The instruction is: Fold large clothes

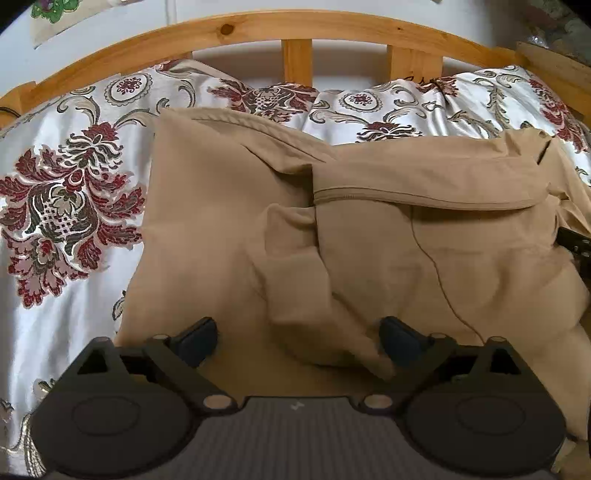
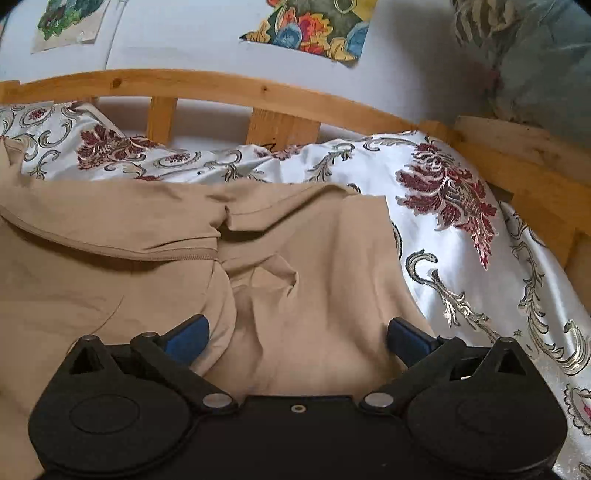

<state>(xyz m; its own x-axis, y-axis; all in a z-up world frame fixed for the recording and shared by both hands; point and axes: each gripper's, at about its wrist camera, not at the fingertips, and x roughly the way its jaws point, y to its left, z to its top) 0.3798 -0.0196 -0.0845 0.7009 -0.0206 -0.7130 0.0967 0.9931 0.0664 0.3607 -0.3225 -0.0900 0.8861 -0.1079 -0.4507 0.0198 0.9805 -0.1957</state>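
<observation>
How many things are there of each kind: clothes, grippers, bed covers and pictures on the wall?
Tan garment: 1
Grippers, left gripper and right gripper: 2
Flowery bedspread: 1
Wall pictures, green and colourful: 2
Total: 6

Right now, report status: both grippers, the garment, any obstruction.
Left gripper open, right gripper open, both over cloth, gripping nothing. Tan garment partly folded, rumpled, on floral bedspread. Nothing in the way.
</observation>
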